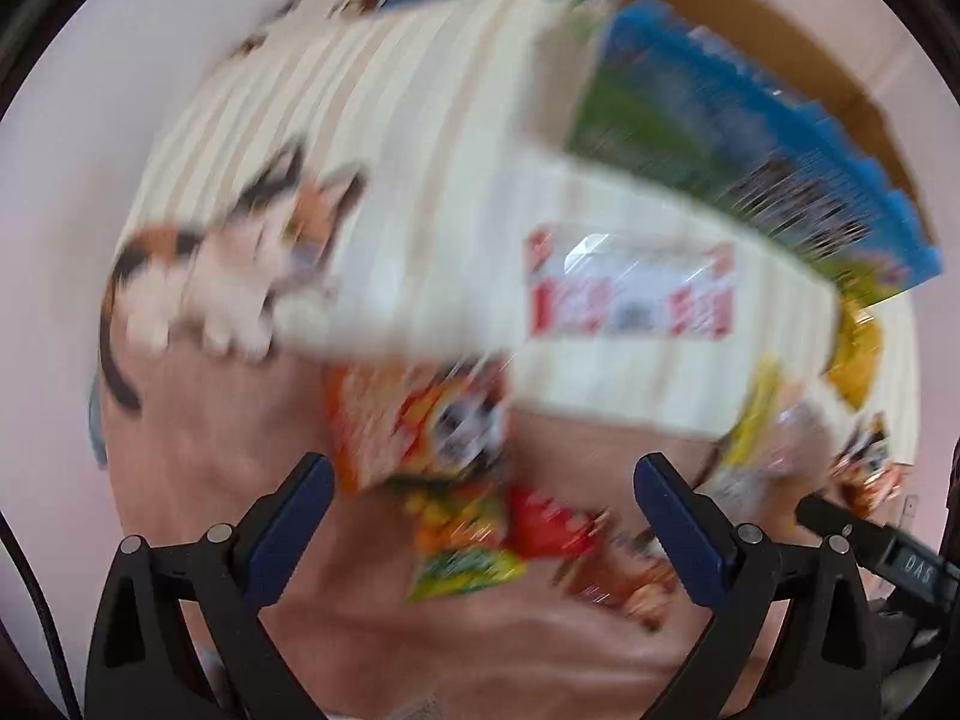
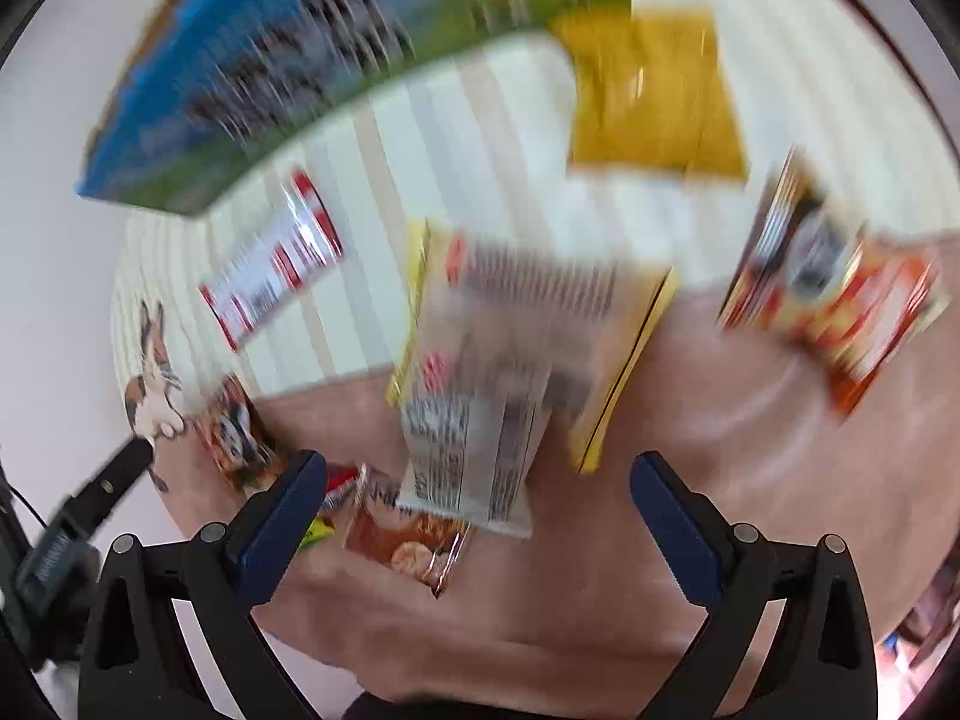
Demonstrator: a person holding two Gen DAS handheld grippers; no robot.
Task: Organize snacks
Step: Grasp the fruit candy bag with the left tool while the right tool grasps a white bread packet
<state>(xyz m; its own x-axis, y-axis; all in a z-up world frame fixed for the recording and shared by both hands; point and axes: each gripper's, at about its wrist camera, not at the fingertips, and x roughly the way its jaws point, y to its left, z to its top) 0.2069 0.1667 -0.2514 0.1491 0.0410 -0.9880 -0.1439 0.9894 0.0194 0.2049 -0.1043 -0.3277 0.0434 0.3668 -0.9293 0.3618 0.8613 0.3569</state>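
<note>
Both views are motion-blurred. My left gripper (image 1: 483,480) is open above a pile of snack packets: an orange packet (image 1: 414,426), a green-yellow one (image 1: 465,564) and a red one (image 1: 549,522). A red-and-white packet (image 1: 630,288) lies farther off on the striped mat (image 1: 432,120). My right gripper (image 2: 477,477) is open too, with a yellow-edged packet (image 2: 510,372) showing its printed back between and beyond the fingers. A brown biscuit packet (image 2: 408,546) lies under it. Nothing is held by either gripper.
A blue-green box (image 1: 738,138) stands at the mat's far side, with a brown cardboard box (image 1: 780,42) behind it. A yellow packet (image 2: 654,96) and an orange-red packet (image 2: 840,312) lie to the right. The round mat bears a cat picture (image 1: 222,276).
</note>
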